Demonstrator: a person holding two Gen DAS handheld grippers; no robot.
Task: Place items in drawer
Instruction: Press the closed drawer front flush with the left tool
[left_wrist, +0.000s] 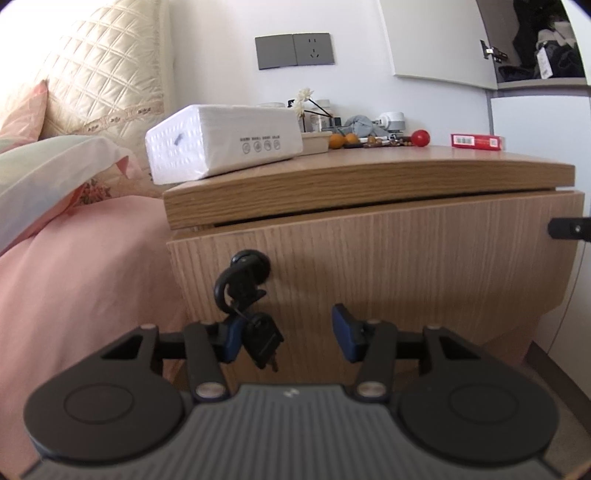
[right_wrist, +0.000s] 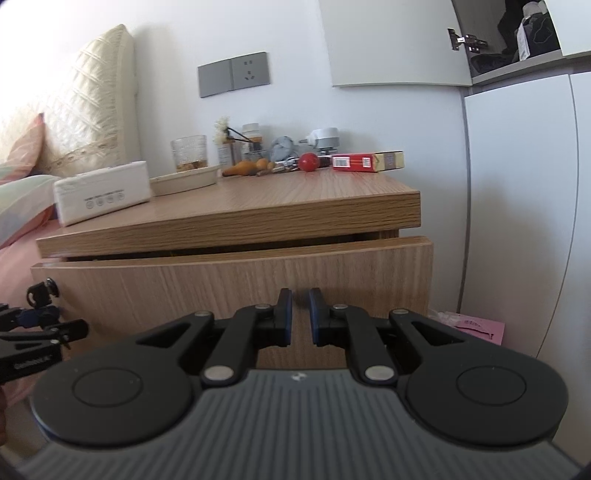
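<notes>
The wooden nightstand drawer (left_wrist: 406, 266) stands slightly pulled out under the top (left_wrist: 369, 173). A black key bunch (left_wrist: 243, 291) hangs from the lock at its left side. My left gripper (left_wrist: 286, 338) is open, low in front of the drawer face, its left finger (left_wrist: 231, 339) beside the hanging keys. My right gripper (right_wrist: 300, 314) is nearly shut and empty, close to the drawer front (right_wrist: 258, 280). The left gripper (right_wrist: 40, 321) shows at the left edge of the right wrist view. On top lie a white tissue pack (left_wrist: 221, 142), a red ball (right_wrist: 308, 161) and a red box (right_wrist: 365, 161).
A bed with pink cover (left_wrist: 81, 277) and pillows lies left of the nightstand. A glass (right_wrist: 189, 153), a shallow dish (right_wrist: 184, 182), small oranges (left_wrist: 341, 140), bottles and a plug crowd the back. A white wardrobe (right_wrist: 517, 221) stands right. Pink paper (right_wrist: 476, 326) lies on the floor.
</notes>
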